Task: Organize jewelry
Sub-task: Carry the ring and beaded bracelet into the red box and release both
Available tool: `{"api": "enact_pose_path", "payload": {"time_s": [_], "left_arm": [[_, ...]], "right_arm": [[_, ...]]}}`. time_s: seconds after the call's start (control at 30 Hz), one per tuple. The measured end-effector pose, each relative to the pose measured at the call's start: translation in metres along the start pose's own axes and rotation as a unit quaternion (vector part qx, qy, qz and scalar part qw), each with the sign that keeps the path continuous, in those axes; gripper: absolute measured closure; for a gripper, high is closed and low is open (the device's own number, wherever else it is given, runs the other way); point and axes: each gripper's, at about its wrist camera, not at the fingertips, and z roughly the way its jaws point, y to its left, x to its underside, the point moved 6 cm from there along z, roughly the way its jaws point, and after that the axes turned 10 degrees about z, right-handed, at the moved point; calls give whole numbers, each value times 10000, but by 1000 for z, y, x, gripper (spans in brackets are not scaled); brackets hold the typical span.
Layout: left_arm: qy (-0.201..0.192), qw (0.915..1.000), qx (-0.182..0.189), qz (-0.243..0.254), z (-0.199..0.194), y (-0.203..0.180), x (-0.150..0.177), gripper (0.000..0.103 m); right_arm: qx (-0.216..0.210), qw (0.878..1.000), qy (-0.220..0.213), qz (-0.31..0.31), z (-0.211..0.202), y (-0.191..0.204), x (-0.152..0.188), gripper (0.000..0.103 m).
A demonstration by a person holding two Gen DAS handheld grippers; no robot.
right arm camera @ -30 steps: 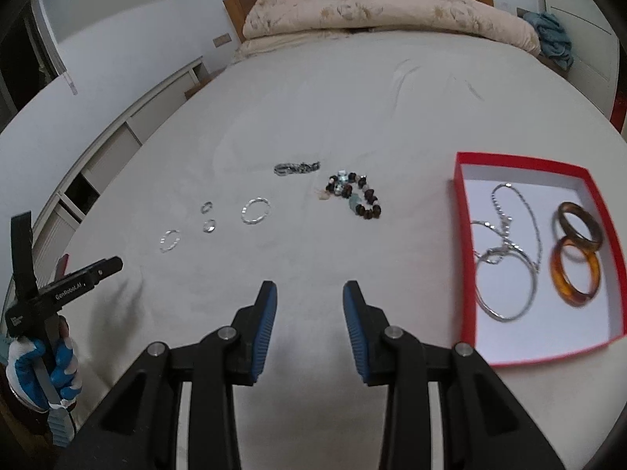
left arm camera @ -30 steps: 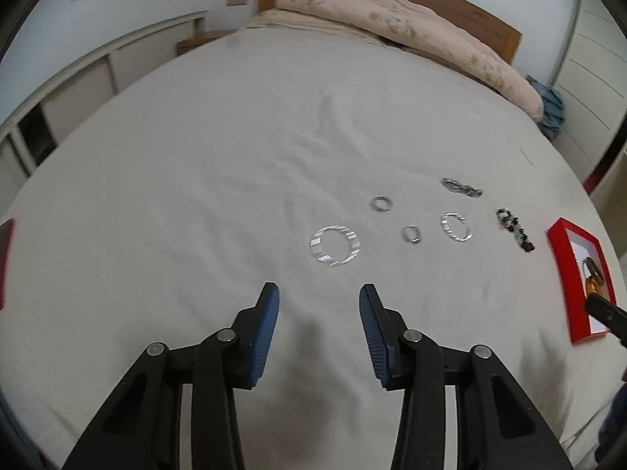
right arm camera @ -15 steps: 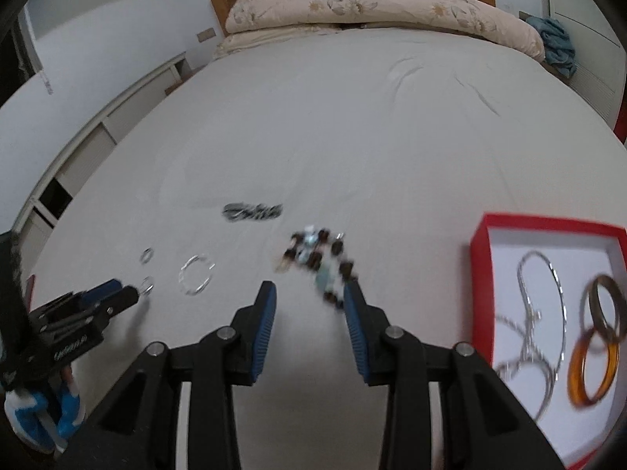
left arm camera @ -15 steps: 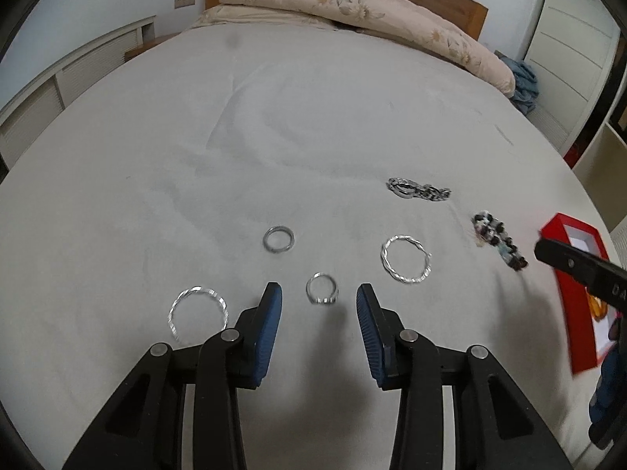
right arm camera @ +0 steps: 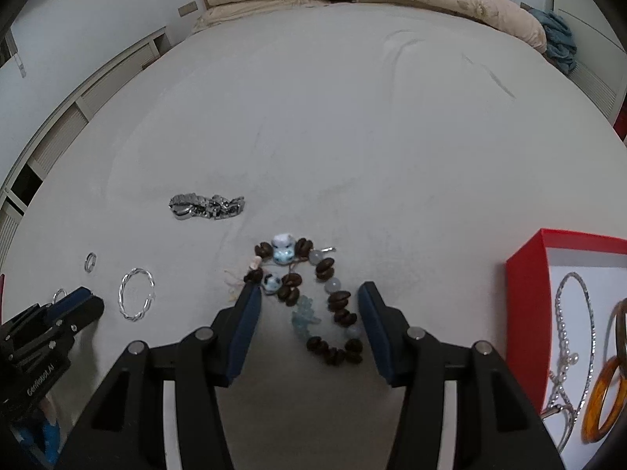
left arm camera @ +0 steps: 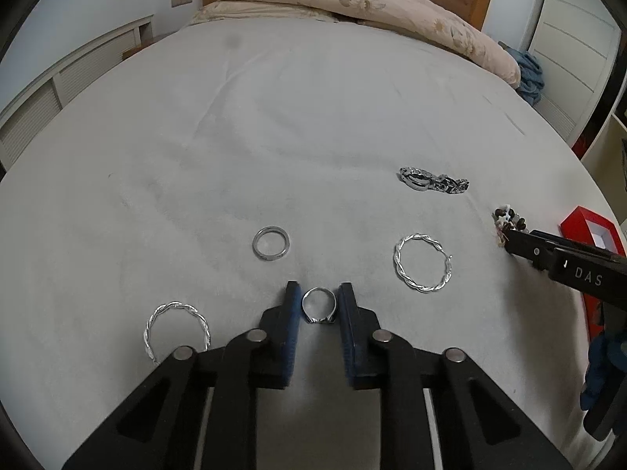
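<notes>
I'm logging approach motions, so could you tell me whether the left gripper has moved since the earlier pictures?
Yes. The left gripper advanced across the bed and now brackets the small ring.

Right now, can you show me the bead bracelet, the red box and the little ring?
bead bracelet (right arm camera: 340,297): right wrist view, a brown bead.
red box (right arm camera: 525,305): right wrist view, its left wall.
little ring (left arm camera: 319,305): left wrist view, its band.

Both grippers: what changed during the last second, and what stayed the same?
The left gripper advanced and now brackets the small ring; the right gripper advanced, straddling the beaded bracelet. Neither has closed. All jewelry on the bed and the red box stayed put.
</notes>
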Motion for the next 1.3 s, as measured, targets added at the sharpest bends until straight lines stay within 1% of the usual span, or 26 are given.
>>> {"api": "enact_pose_path", "payload": {"time_s": [0.03, 0.07, 0.1, 0.17, 0.37, 0.5, 0.67, 0.87, 0.97, 1.1, 1.2, 1.3], "left_arm": [[-7, 10000, 1, 3, 0, 0, 1, 84], [-16, 10000, -12, 14, 0, -2, 0, 85], [-23, 10000, -17, 25, 0, -3, 0, 85], [-24, 10000, 9, 3, -2, -2, 0, 85], [-46, 10000, 4, -17, -15, 1, 3, 85], [-139, 9999, -36, -50, -35, -1, 4, 85], [-348, 9993, -96, -3, -70, -6, 1, 85], [-639, 9979, -36, 104, -110, -27, -6, 85], [-756, 9969, 46, 196, -123, -46, -12, 85], [-856, 9954, 223, 354, -133, -81, -20, 85], [-853, 9940, 454, 516, -130, -117, -29, 85], [-791, 9916, 711, 742, -121, -160, -37, 85]], "right_arm": [[-34, 10000, -14, 17, 0, -1, 0, 63], [-57, 10000, -15, 38, -1, -1, 1, 77], [-95, 9999, -17, 76, -2, -4, 1, 88], [-200, 9997, 5, 140, -4, -6, 3, 91], [-431, 9989, -70, 164, -23, -1, 8, 94], [-597, 9979, -200, 131, -52, 7, 11, 94], [-760, 9960, -459, 117, -101, 14, 10, 94], [-810, 9930, -847, 160, -166, 9, 14, 94], [-760, 9915, -1033, 237, -195, -7, 17, 94], [-589, 9895, -1257, 401, -226, -41, 23, 94], [-422, 9883, -1334, 606, -235, -72, 26, 94], [-263, 9866, -1343, 884, -239, -117, 33, 94]]}}
